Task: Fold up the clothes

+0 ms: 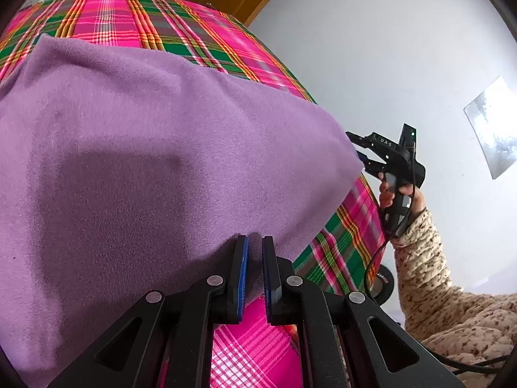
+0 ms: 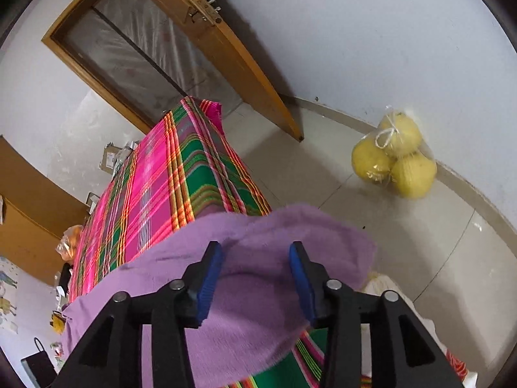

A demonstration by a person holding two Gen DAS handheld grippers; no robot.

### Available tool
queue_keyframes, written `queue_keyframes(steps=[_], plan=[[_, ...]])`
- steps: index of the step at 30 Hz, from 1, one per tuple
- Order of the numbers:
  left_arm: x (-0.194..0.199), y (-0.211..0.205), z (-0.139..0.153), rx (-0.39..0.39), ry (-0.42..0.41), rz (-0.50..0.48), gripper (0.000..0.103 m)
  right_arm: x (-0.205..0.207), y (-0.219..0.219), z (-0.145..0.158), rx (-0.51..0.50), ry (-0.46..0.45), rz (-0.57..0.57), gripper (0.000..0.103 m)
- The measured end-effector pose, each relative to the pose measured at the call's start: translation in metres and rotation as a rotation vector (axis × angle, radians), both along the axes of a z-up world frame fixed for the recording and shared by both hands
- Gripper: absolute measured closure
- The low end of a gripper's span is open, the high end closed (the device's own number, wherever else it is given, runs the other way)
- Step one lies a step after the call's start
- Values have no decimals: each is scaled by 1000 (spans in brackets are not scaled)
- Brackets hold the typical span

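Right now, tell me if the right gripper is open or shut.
Open: the right gripper has its blue pads apart, with the purple cloth lying loose between them.

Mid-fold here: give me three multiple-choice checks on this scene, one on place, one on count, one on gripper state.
1. Where does the purple cloth lie?
A. on the plaid cover
B. on the floor
C. on a chair

2. How many yellow fruits are in the bag?
A. one
B. three
C. six

3. How is the right gripper?
A. shut on the cloth
B. out of view
C. open, cloth under it

Answers: 1 A, plaid shows all round the cloth; 2 B, three round fruits show; 3 C, its pads stand apart, while the left gripper pinches the cloth.
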State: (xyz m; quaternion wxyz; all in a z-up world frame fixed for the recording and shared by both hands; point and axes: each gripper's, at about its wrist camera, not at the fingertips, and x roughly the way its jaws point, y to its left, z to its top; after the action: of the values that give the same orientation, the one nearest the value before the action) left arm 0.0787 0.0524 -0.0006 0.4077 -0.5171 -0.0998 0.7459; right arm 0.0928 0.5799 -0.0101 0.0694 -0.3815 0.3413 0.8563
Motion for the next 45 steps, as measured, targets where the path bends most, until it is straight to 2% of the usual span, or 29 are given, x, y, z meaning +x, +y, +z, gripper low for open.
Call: queue_keyframes(steps=[5, 9, 13, 15, 17, 19, 21, 25, 26, 28, 32, 35, 37, 40, 41, 42, 45], plan=[[1, -1, 0, 9, -5, 0, 95, -9, -6, 15, 45, 32, -3, 57], [1, -2, 0, 18, -8, 2, 95, -27, -11, 10, 60, -24, 25, 57], [4, -2, 0, 24, -11, 0, 95, -32, -14, 8, 63, -17, 36, 57], [8, -5, 1, 23, -8, -3, 95, -33, -14, 8, 54, -11, 37, 61], [9, -6, 2, 25, -11, -3, 95, -34, -17, 10, 61, -1, 48, 76], [12, -9, 2, 27, -13, -3, 95, -36, -27, 19, 143, -7, 61, 84], [13, -10, 2, 26, -11, -4, 95, -38, -34, 26, 209, -11, 67, 86], [13, -12, 0, 27, -10, -4, 95, -35, -30, 37, 206, 43, 34, 89], [13, -13, 0, 27, -11, -4, 95, -34, -29, 40, 223, 52, 23, 91], [13, -16, 0, 26, -10, -5, 95, -33, -26, 46, 276, 49, -15, 103], [12, -21, 0, 31, -14, -3, 95, -35, -14, 47, 245, 41, -26, 103], [12, -21, 0, 29, -14, -2, 95, -36, -13, 42, 188, 48, 31, 101], [12, -21, 1, 30, -15, 0, 95, -39, -14, 34, 156, 20, 67, 100], [12, -19, 2, 30, -15, 1, 95, -43, -12, 22, 136, -7, 50, 82], [12, -19, 2, 30, -15, 1, 95, -43, -12, 20, 121, 1, 50, 82], [12, -19, 3, 30, -15, 1, 95, -42, -13, 19, 117, 0, 60, 82], [12, -20, 2, 36, -19, 3, 95, -40, -22, 22, 192, -22, 115, 82]])
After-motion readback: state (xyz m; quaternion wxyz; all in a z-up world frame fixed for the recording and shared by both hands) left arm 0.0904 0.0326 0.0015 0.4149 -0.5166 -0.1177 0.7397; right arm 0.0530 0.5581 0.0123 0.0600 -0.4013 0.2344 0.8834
